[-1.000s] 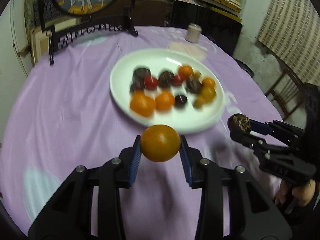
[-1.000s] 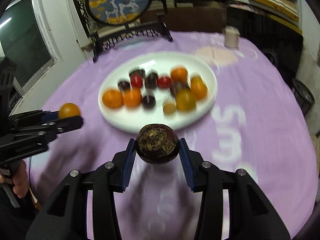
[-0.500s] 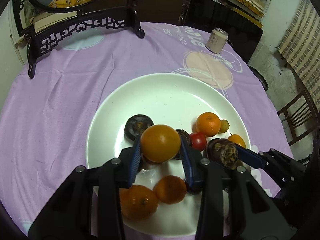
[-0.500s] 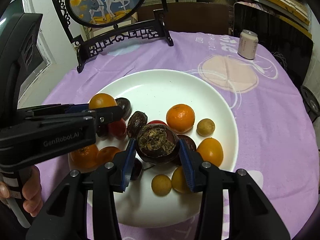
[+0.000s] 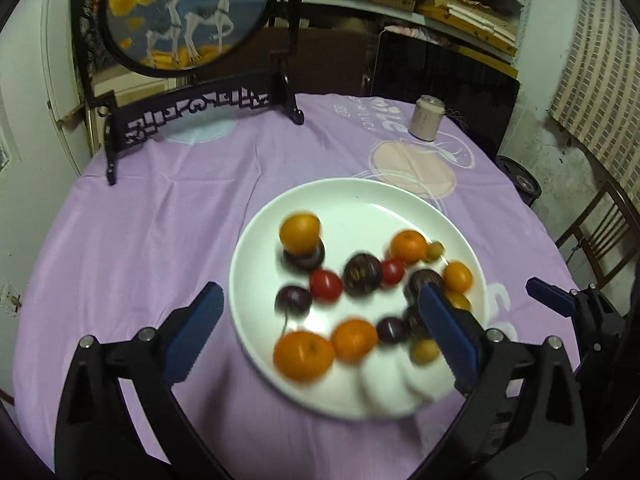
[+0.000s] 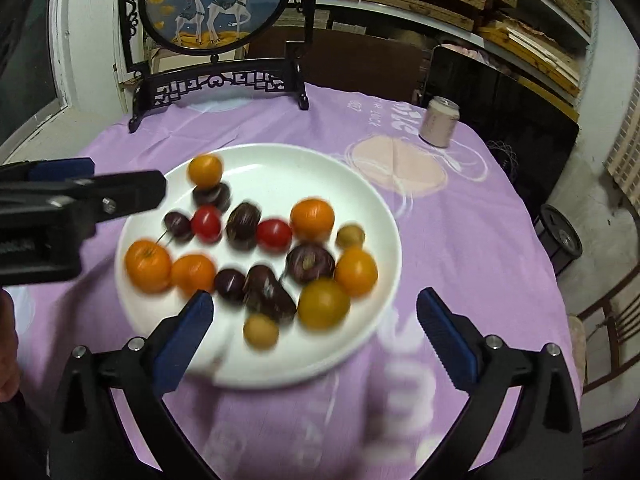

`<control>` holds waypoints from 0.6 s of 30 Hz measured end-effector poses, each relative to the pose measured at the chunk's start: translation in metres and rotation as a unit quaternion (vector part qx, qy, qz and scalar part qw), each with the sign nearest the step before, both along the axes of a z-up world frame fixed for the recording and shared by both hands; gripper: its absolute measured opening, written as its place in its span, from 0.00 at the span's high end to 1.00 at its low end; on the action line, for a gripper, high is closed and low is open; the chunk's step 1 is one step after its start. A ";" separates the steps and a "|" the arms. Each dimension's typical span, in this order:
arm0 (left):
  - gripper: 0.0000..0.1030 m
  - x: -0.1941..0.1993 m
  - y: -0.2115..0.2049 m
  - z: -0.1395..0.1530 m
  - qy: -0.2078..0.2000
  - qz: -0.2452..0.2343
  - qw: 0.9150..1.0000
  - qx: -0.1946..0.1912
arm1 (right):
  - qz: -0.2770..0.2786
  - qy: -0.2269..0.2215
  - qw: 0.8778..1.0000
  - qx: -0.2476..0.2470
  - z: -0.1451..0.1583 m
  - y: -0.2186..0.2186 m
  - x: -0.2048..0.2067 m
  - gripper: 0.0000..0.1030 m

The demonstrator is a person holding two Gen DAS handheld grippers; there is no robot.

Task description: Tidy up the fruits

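Left claw (image 5: 324,336) wide, right claw (image 6: 316,336) wide (both empty), fruit probably all on white plate (image 6: 372,200)

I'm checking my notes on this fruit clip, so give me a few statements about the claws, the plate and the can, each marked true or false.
1. The left claw is open and holds nothing. True.
2. The right claw grips a dark fruit. False: it is open and empty.
3. All visible fruit lies on the white plate. True.
4. The can lies on its side on the plate. False: it stands upright on the purple tablecloth, beyond the plate.
5. An orange fruit rests on a dark fruit at the plate's far left. True.
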State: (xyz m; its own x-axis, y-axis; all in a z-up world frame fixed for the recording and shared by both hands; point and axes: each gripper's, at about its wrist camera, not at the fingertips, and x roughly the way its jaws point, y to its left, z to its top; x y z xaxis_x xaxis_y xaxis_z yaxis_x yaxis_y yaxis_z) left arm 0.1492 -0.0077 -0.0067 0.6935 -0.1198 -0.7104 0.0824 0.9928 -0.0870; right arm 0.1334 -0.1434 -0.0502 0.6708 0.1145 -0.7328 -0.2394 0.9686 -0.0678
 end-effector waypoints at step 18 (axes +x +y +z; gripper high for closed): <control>0.03 -0.108 0.009 -0.011 0.002 0.000 1.000 0.001 | -0.036 0.044 0.998 0.033 -0.009 -0.020 -0.068 0.01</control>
State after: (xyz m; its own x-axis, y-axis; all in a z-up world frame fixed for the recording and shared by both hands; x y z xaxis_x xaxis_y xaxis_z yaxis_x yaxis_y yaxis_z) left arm 0.0415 0.0014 -0.0174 0.6906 -0.1192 -0.7133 0.0829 0.9929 -0.0857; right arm 0.0650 -0.1639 -0.0590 0.6124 0.1182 -0.7816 -0.1702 0.9853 0.0156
